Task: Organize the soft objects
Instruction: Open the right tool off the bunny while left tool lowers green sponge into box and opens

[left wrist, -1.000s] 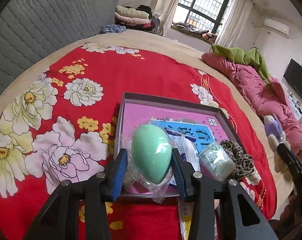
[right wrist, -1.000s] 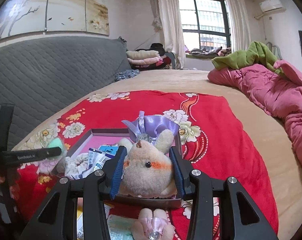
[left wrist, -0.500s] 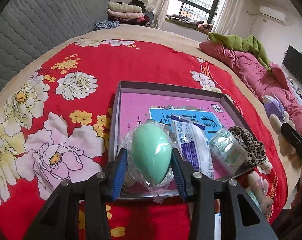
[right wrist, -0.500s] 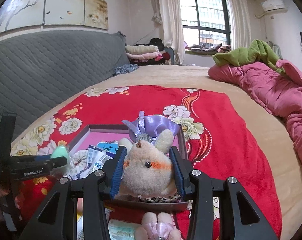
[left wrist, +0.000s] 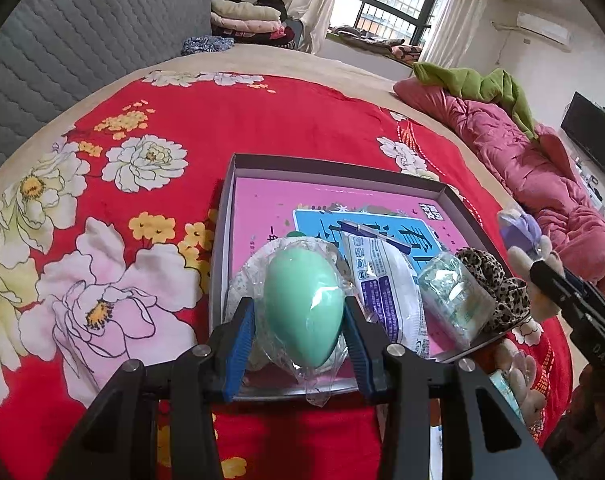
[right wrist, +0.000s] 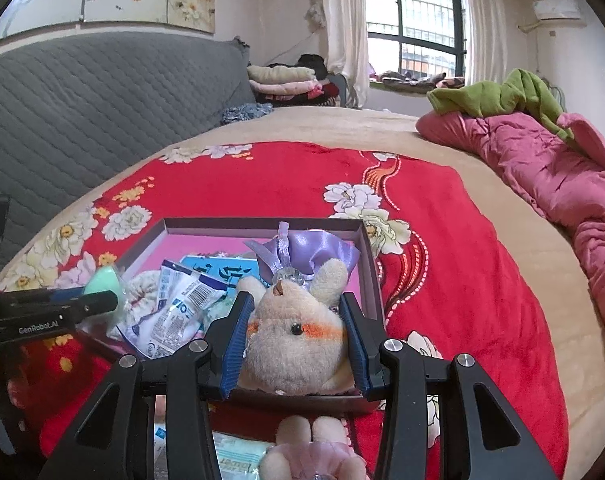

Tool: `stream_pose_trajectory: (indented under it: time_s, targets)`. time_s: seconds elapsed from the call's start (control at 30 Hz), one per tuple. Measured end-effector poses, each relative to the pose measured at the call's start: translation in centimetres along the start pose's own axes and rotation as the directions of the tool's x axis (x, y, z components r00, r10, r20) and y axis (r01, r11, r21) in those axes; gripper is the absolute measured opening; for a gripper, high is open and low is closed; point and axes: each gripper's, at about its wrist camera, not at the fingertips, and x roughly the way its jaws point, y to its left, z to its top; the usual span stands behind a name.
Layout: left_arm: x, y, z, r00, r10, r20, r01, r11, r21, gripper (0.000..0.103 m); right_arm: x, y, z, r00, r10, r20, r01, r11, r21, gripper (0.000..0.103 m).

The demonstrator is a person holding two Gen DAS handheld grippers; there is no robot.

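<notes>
A shallow grey box (left wrist: pixel 334 168) with a pink printed floor lies on the red flowered blanket. My left gripper (left wrist: pixel 300 320) is shut on a green egg-shaped sponge (left wrist: pixel 302 300) in clear wrap, held over the box's near left corner. In the box lie a white packet (left wrist: pixel 382 280), a clear-wrapped pale green item (left wrist: pixel 454 296) and a leopard-print cloth (left wrist: pixel 498 280). My right gripper (right wrist: pixel 298 332) is shut on a beige plush toy (right wrist: pixel 294 340) with a purple satin bow (right wrist: pixel 318 252), over the box's (right wrist: pixel 262 225) near right part. The left gripper (right wrist: pixel 50 312) shows at the left of the right wrist view.
A second plush with a pink bow (right wrist: pixel 314 452) and a printed packet (right wrist: pixel 230 456) lie in front of the box. A pink quilt (right wrist: pixel 542 168) with a green cloth on it runs along the right. The grey padded headboard (right wrist: pixel 102 92) stands at the left.
Both grippers have sunk toward the box with their loads still held; the box looks nearer and larger in both views. The grips are the same.
</notes>
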Motion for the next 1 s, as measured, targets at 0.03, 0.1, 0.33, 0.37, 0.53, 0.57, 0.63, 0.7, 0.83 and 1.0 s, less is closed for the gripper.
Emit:
stream_pose_trajectory:
  time_s: [0.03,0.1,0.33,0.37,0.53,0.57,0.63,0.7,0.83,1.0]
  targets:
    - [0.1,0.0,0.0,1.000,-0.002,-0.001,0.002,1.000,-0.002,0.044,0.1,0.0,0.0,1.000,-0.002,-0.001,0.002,1.000,-0.003,0.045]
    - [0.1,0.0,0.0,1.000,0.000,0.000,0.000,1.000,0.001,0.044,0.3,-0.1,-0.2,1.000,-0.004,-0.005,0.004,1.000,-0.007,0.045]
    - [0.1,-0.1,-0.1,1.000,0.002,0.000,-0.002,1.000,0.008,0.044,1.4,-0.2,-0.7,0.999,-0.013,-0.029,0.013,1.000,-0.005,0.045]
    - [0.1,-0.1,-0.1,1.000,0.001,-0.001,-0.001,1.000,0.010,0.044,1.5,-0.2,-0.7,0.999,-0.013,-0.030,0.013,1.000,-0.006,0.045]
    - [0.1,-0.2,-0.1,1.000,0.001,-0.001,-0.001,1.000,0.011,0.044,2.1,-0.4,-0.9,0.999,-0.026,-0.041,0.025,1.000,-0.008,0.045]
    - [0.0,-0.2,-0.1,1.000,-0.001,-0.001,0.001,1.000,0.010,0.044,2.1,-0.5,-1.0,0.999,-0.024,-0.043,0.024,1.000,-0.001,0.045]
    - [0.0,-0.2,-0.1,1.000,0.000,-0.001,0.000,1.000,0.010,0.044,2.2,-0.6,-1.0,0.999,-0.021,-0.045,0.022,1.000,0.003,0.045]
    - [0.0,-0.2,-0.1,1.000,-0.001,-0.002,0.001,1.000,0.010,0.044,2.4,-0.6,-1.1,0.998,-0.028,-0.048,0.029,1.000,0.002,0.045]
    - [0.0,-0.2,-0.1,1.000,-0.001,-0.002,0.001,1.000,0.010,0.044,2.8,-0.8,-1.3,0.998,-0.032,-0.056,0.033,0.999,0.013,0.046]
    - [0.1,-0.2,-0.1,1.000,-0.002,-0.002,0.002,1.000,0.010,0.044,3.2,-1.3,-1.4,0.997,-0.036,-0.065,0.038,0.999,0.033,0.046]
